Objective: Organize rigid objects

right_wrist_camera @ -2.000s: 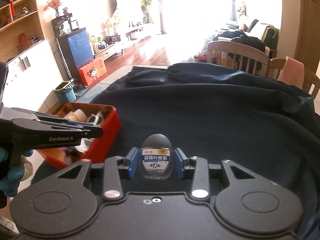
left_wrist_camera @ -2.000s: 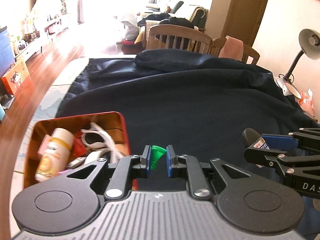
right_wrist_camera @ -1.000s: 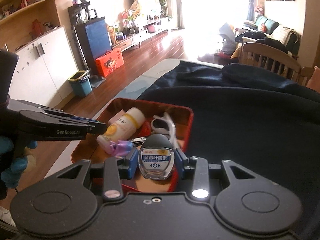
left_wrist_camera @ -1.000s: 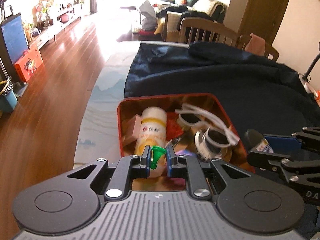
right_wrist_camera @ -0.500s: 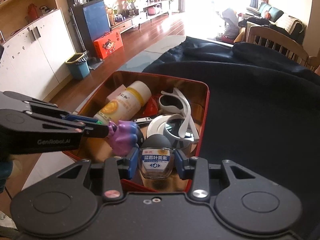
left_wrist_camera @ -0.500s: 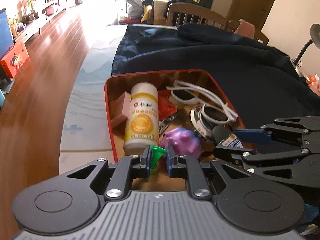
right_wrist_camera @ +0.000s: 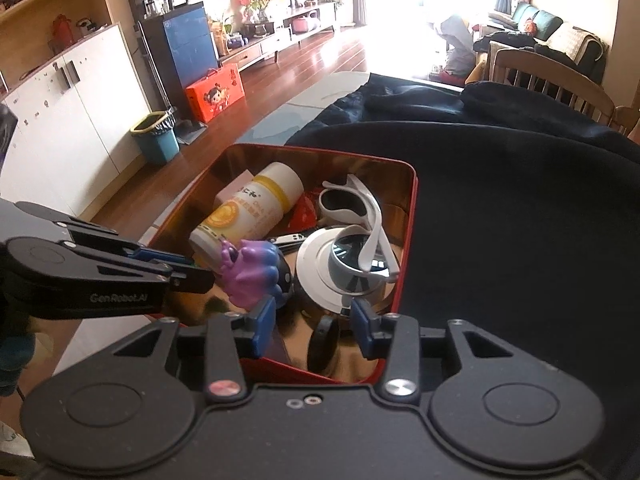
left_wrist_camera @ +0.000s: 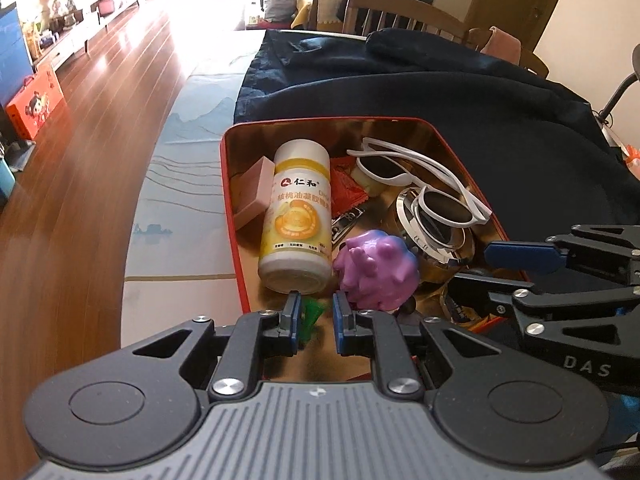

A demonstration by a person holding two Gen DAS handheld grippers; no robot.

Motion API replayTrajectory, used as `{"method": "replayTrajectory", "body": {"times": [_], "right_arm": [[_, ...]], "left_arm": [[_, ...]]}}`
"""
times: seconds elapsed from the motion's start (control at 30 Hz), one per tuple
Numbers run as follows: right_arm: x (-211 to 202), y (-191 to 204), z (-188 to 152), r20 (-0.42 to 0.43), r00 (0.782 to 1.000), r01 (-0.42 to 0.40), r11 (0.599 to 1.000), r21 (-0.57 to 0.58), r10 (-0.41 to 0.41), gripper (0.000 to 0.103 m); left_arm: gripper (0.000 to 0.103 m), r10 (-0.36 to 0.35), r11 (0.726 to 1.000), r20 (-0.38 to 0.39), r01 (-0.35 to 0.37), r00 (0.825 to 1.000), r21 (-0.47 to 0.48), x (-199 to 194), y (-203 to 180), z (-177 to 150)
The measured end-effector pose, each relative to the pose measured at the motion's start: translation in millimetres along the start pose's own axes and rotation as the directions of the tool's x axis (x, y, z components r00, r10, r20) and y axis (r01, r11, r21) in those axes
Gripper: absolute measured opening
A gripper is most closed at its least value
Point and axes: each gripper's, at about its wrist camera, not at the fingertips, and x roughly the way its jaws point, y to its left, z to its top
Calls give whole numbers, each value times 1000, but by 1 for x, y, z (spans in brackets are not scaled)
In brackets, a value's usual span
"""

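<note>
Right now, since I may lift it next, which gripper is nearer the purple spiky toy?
Left. The left gripper sits just beside the purple spiky toy; the right gripper hangs farther off, over the tin's corner.

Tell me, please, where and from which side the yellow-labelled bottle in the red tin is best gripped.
Grip the yellow-labelled bottle across its round body from above: it lies on its side in the red tin, top exposed, with a pink box and purple toy crowding its sides.

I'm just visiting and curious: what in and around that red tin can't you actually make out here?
- Green piece: left wrist view, blurred and half hidden between the left jaws; gripped or loose, cannot tell.
- Dark cap: right wrist view, the rest is hidden behind the tool's black frame.
- Pink box: left wrist view, partly covered by the yellow bottle, whose small print is too small to read.
</note>
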Motion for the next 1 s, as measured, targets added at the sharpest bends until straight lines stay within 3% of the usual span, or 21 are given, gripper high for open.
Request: {"method": "replayTrajectory", "body": {"times": [0.3,0.57,0.63,0.7,0.93,1.0], "right_arm": [[-21,3,-5,70,998,0,1000,27,-2,56],[-45,5,-11,133,991,-2,999,53,-5,64],[-53,4,-12,147,989,-5,998,55,-3,65],[-61,3,-14,161,987,-12,999,50,4,70],[-88,-2,-22,214,976,-43,999,16,39,85],[-97,-4,-25,233,971,-50,999,7,47,90]], "left_arm": [[17,-10,1000,55,10,998,9,-20,-2,-5],[37,-25,1000,128,24,991,13,-47,-8,-13],[64,-28,1000,154,28,988,3,-55,-10,-17],[71,-24,1000,195,25,981,-4,-64,-13,-21],[73,0,999,269,14,963,-49,-91,-27,-32],[80,5,998,285,12,959,-58,-98,-33,-36]]}}
